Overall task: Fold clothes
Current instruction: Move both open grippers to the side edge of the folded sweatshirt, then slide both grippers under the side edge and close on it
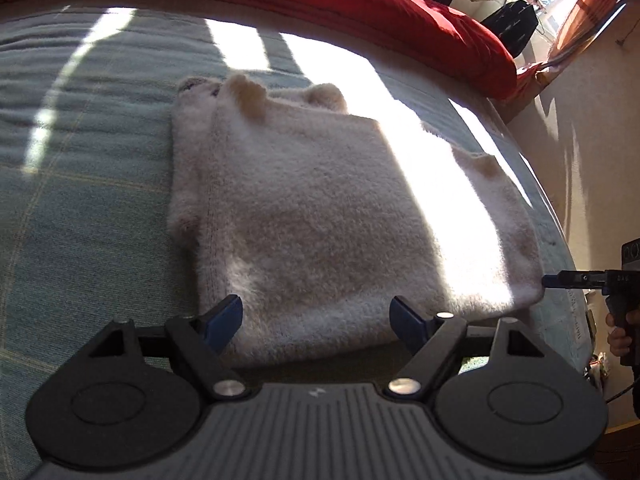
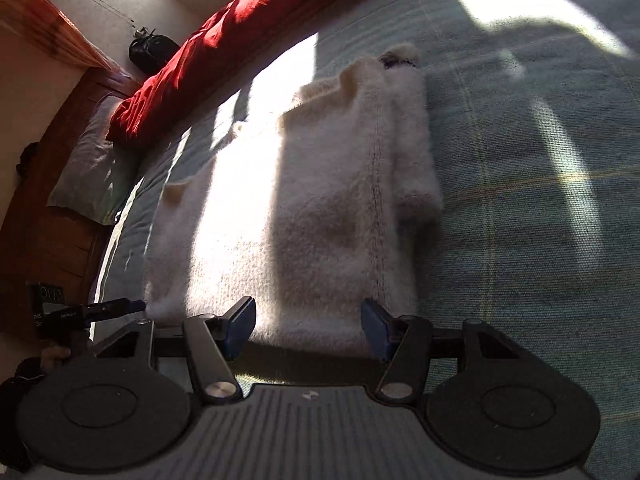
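Blue-padded fingers of the left gripper (image 1: 316, 322) sit wide apart w/ nothing between them, tips just over the near edge of a folded cream fleece garment (image 1: 320, 216). Same on the right gripper (image 2: 308, 328): fingers spread, empty, hovering at the garment's (image 2: 320, 208) near edge from the other side.

Garment lies flat on a blue-green plaid bedspread (image 1: 80, 200), folded into a rough rectangle; a narrower folded layer sticks out along one long side, a stitched seam running beside it. Hard sunlight crosses the fabric in a broad band, rest in shadow.

In the left view the right gripper comes in level from the right edge, fingers end-on so their gap can't be judged there, tip touching or just beside the garment's corner; a hand (image 1: 620, 336) wraps its grip. In the right view the left gripper enters low from the left, pointing at the opposite corner, hand (image 2: 56, 356) below it.

Red duvet (image 1: 360, 4) bunched along the bed's far side; pillow (image 2: 92, 168) near a wooden headboard (image 2: 44, 208).
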